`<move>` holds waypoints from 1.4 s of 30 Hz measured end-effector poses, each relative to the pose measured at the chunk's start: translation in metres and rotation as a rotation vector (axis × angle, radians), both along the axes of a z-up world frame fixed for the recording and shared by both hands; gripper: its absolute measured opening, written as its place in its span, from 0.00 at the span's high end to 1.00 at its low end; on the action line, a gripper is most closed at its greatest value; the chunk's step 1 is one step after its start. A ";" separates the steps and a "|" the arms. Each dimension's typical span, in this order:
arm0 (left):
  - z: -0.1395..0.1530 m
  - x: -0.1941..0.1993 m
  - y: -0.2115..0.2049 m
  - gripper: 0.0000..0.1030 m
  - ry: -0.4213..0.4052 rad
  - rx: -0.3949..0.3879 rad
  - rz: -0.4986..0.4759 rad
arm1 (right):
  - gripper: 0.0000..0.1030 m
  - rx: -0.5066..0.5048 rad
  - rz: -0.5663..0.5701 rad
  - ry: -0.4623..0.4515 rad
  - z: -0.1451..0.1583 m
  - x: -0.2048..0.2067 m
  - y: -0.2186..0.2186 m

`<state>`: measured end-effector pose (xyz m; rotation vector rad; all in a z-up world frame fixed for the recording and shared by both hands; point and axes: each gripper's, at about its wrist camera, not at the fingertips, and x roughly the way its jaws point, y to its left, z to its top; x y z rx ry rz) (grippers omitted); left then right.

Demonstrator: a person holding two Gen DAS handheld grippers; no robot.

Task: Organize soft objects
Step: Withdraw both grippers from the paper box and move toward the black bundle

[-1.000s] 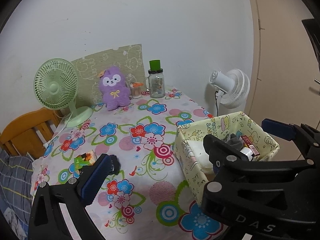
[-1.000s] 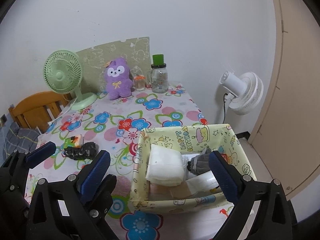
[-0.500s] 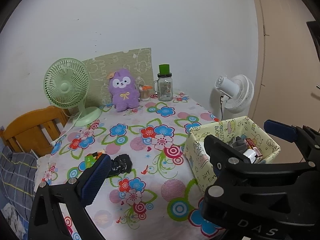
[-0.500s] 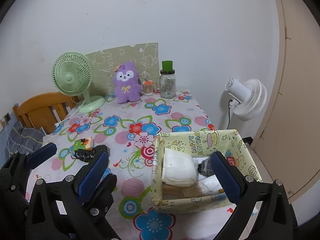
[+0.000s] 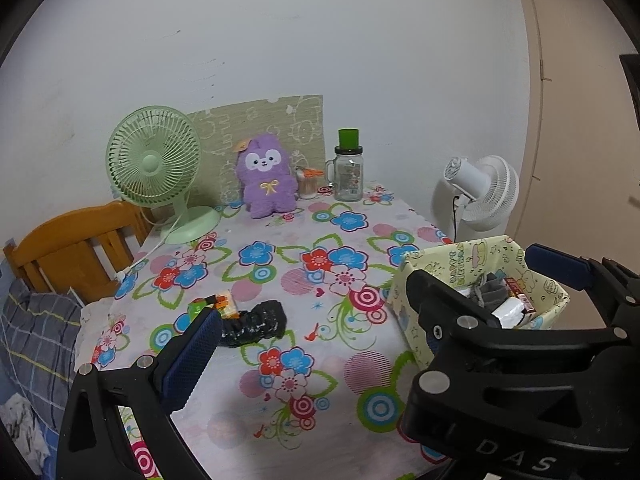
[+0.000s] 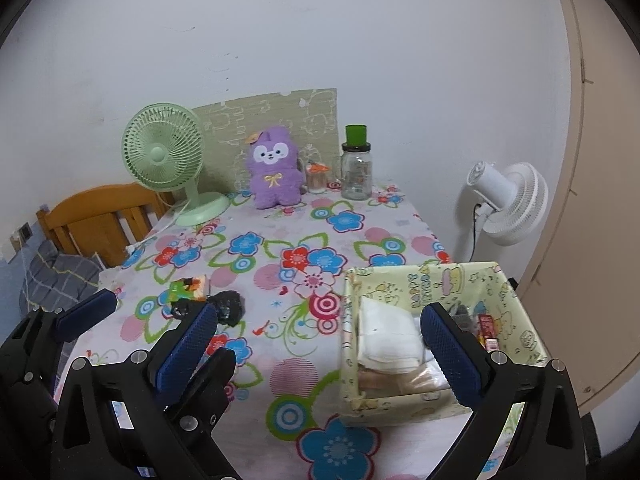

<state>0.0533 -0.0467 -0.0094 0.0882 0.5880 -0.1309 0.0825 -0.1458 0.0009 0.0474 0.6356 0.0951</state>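
Note:
A yellow patterned fabric basket (image 6: pixel 516 312) stands at the table's front right, also in the left wrist view (image 5: pixel 448 264). It holds folded white cloth (image 6: pixel 384 332), a grey sock (image 5: pixel 490 292) and small packets. A black crumpled soft item (image 5: pixel 256 322) lies on the floral tablecloth left of centre, also in the right wrist view (image 6: pixel 228 306), beside a small colourful packet (image 5: pixel 222 302). A purple plush toy (image 5: pixel 266 178) sits at the back. My left gripper (image 5: pixel 364 336) is open and empty above the front edge. My right gripper (image 6: pixel 320 344) is open and empty, pulled back from the basket.
A green desk fan (image 5: pixel 154 168) stands at the back left, with its cord on the table. A glass jar with a green lid (image 5: pixel 348 174) and a small cup stand at the back. A white fan (image 5: pixel 482 194) stands off the table's right. A wooden headboard (image 5: pixel 68 248) is left.
Both grippers have pulled back and up from the table, so more of it shows. The basket and black item appear farther away. Both stay open and empty.

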 end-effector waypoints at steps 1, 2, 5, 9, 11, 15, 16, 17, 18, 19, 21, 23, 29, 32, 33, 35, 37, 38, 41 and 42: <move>0.000 0.000 0.002 0.00 0.002 0.000 0.003 | 0.00 0.004 0.003 0.003 -0.001 0.001 0.002; -0.001 0.001 0.005 0.00 0.003 0.000 0.006 | 0.00 0.006 0.006 0.006 -0.001 0.002 0.004; -0.003 0.003 0.011 0.00 0.010 -0.001 0.015 | 0.00 0.002 0.014 0.011 -0.003 0.005 0.012; -0.005 0.005 0.019 0.00 0.017 -0.008 0.024 | 0.00 -0.001 0.025 0.012 -0.005 0.009 0.020; -0.006 0.008 0.023 0.00 0.021 -0.009 0.030 | 0.00 -0.006 0.029 0.012 -0.005 0.011 0.024; -0.010 0.014 0.031 0.00 0.031 -0.010 0.045 | 0.00 -0.013 0.043 0.020 -0.008 0.018 0.033; -0.010 0.015 0.034 0.00 0.034 -0.011 0.048 | 0.00 -0.015 0.046 0.020 -0.009 0.019 0.035; -0.011 0.016 0.036 0.00 0.036 -0.011 0.052 | 0.00 -0.016 0.051 0.020 -0.009 0.021 0.037; -0.012 0.018 0.038 0.00 0.038 -0.010 0.056 | 0.00 -0.018 0.053 0.021 -0.010 0.022 0.040; -0.013 0.019 0.040 0.00 0.041 -0.009 0.060 | 0.00 -0.020 0.056 0.022 -0.011 0.024 0.043; -0.015 0.022 0.045 0.00 0.047 -0.011 0.071 | 0.00 -0.020 0.062 0.024 -0.013 0.027 0.047; -0.016 0.025 0.050 0.00 0.051 -0.018 0.073 | 0.00 -0.020 0.067 0.026 -0.014 0.030 0.051; -0.022 0.034 0.062 0.00 0.067 -0.014 0.093 | 0.00 -0.015 0.080 0.042 -0.021 0.041 0.064; -0.025 0.039 0.069 0.00 0.072 -0.010 0.100 | 0.00 -0.010 0.092 0.039 -0.026 0.046 0.071; -0.026 0.041 0.071 0.00 0.076 -0.008 0.103 | 0.00 -0.010 0.096 0.041 -0.027 0.048 0.074; -0.028 0.044 0.074 0.00 0.080 -0.005 0.106 | 0.00 -0.010 0.103 0.044 -0.030 0.053 0.078; -0.030 0.046 0.078 0.00 0.082 0.000 0.108 | 0.00 -0.010 0.108 0.046 -0.033 0.056 0.082; -0.032 0.048 0.080 0.00 0.084 0.004 0.111 | 0.00 -0.009 0.110 0.047 -0.034 0.058 0.085; -0.036 0.055 0.087 0.00 0.093 0.007 0.117 | 0.00 -0.007 0.115 0.049 -0.039 0.062 0.090; -0.038 0.057 0.089 0.00 0.095 0.007 0.119 | 0.00 -0.008 0.116 0.049 -0.041 0.064 0.092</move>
